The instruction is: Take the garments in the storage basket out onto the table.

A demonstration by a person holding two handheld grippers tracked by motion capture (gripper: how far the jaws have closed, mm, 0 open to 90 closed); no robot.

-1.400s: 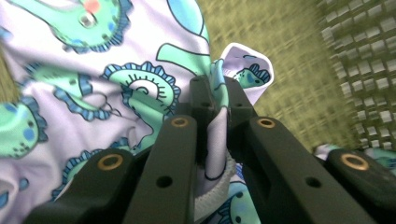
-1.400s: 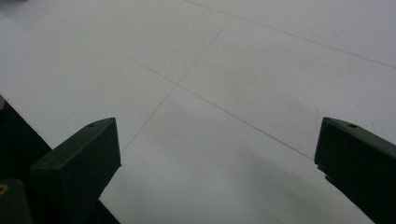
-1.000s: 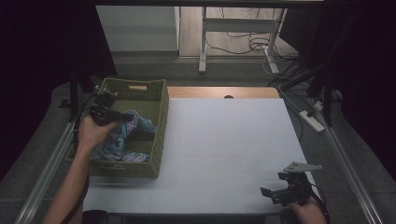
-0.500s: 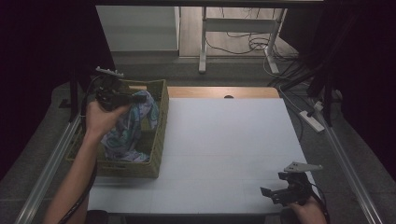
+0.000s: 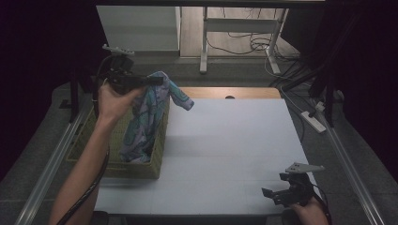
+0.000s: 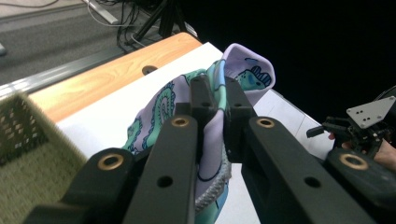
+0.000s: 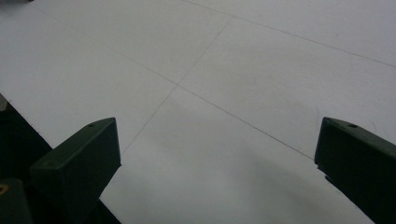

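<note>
Since the earlier frame you are lifting the patterned cloth (image 5: pixel 143 117) out of the basket (image 5: pixel 141 168) with your left claw (image 5: pixel 155 80) clenched on it (lower end trailing inside), while your right claw (image 5: pixel 277 196) is waiting released, laying-out undone.

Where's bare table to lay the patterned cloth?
Free: white tabletop, from green woven basket across to right gripper. Crowded: basket side, where left gripper holds purple-teal patterned cloth hanging into it.
</note>
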